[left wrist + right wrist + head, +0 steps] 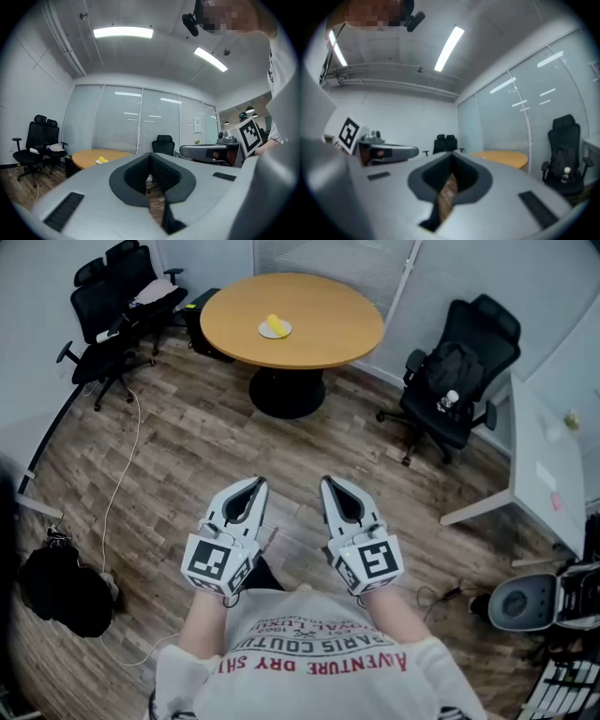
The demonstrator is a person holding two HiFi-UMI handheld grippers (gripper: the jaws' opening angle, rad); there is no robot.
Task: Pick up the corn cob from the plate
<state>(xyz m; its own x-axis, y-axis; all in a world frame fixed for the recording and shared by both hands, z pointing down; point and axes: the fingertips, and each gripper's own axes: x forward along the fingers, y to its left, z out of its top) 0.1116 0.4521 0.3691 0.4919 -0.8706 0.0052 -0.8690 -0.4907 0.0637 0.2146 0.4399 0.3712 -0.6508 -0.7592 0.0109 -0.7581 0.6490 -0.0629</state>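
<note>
A yellow corn cob (274,324) lies on a small white plate (276,331) on the round wooden table (319,329) at the far end of the room. The left gripper view also catches the corn cob (101,160) on that table (89,157), small and far off. Both grippers are held close to my body, far from the table. My left gripper (253,486) is shut with its tips together and nothing between them. My right gripper (330,485) is shut and empty too. Each points level toward the table.
Black office chairs (117,310) stand left of the table, another chair (455,371) with a bag on its seat is at the right. A white desk (544,465) runs along the right side. A cable (127,465) lies across the wood floor and a dark bag (61,587) sits low left.
</note>
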